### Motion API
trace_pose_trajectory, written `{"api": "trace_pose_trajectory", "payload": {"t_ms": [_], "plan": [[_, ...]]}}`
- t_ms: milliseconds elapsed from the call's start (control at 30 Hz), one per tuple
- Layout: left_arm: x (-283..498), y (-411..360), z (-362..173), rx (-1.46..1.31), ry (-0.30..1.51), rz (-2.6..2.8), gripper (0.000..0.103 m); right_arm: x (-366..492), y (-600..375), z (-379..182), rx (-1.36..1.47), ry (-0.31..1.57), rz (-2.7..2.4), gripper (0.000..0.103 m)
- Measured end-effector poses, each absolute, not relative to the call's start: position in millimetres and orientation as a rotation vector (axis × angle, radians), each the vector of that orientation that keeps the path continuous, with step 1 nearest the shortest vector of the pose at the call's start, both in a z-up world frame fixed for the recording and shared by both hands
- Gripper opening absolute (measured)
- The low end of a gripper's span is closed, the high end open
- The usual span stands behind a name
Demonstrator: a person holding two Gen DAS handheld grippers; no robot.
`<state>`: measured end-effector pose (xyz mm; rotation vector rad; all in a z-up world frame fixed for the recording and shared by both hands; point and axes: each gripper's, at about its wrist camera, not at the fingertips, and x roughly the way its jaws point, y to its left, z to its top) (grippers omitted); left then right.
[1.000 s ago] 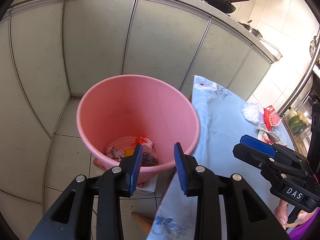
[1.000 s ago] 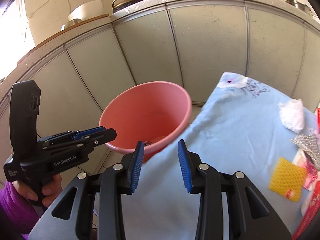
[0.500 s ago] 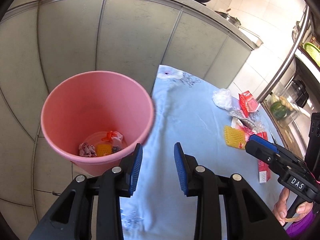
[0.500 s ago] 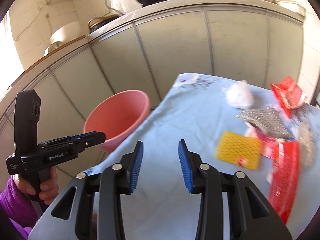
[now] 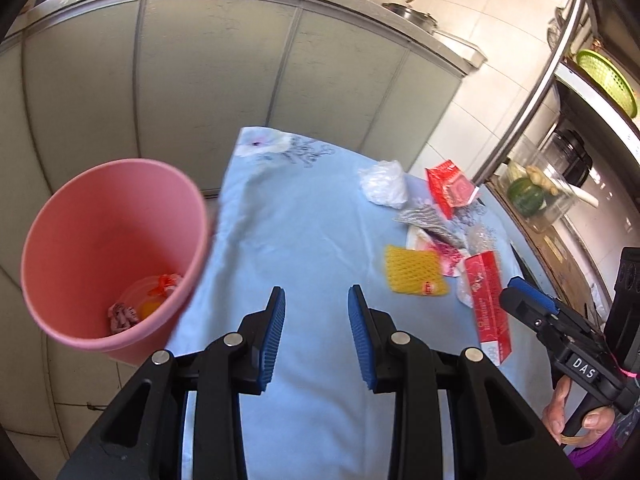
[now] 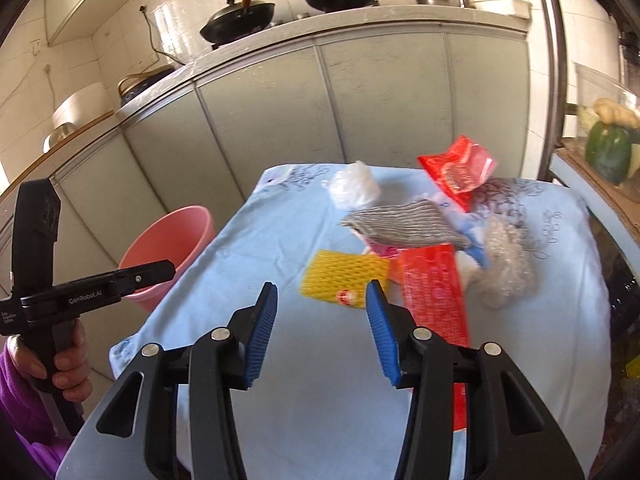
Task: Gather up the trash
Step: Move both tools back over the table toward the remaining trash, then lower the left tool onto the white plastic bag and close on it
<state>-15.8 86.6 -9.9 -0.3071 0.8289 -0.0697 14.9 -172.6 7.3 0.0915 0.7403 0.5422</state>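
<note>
A pink bucket (image 5: 100, 248) stands on the floor left of the table and holds some trash; it also shows in the right wrist view (image 6: 168, 248). On the blue tablecloth (image 5: 304, 232) lie a yellow foam net (image 6: 344, 276), a long red wrapper (image 6: 434, 300), a grey mesh piece (image 6: 404, 226), a white crumpled bag (image 6: 356, 188), a red packet (image 6: 456, 170) and clear bubble wrap (image 6: 506, 264). My left gripper (image 5: 316, 320) is open and empty above the table's near left part. My right gripper (image 6: 322, 320) is open and empty, just short of the yellow net.
Grey kitchen cabinets (image 6: 360, 100) run behind the table, with pans (image 6: 240, 20) on the counter. A shelf with vegetables (image 5: 528, 196) stands at the right. The tiled floor (image 5: 60, 408) lies left of the table.
Both grippers have swung right, away from the bucket and over the table. The trash pile has come nearer in both views. Both stay open and empty.
</note>
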Motion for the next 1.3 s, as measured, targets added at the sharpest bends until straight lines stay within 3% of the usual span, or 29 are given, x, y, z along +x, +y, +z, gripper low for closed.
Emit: {"api": "trace_pose_trajectory", "payload": {"t_ms": [467,1300], "plan": [[31.1,17.6,-4.2,-0.247,0.843,-0.176,0.032,21.2,-216.8,-7.6,0.120,0.723,0.432,0.047],[170.2,-12.7,-14.8,-0.081,0.831,-0.106,0.032,63.4,-282.5,-38.4,0.263,0.777,0.300,0.047]]}}
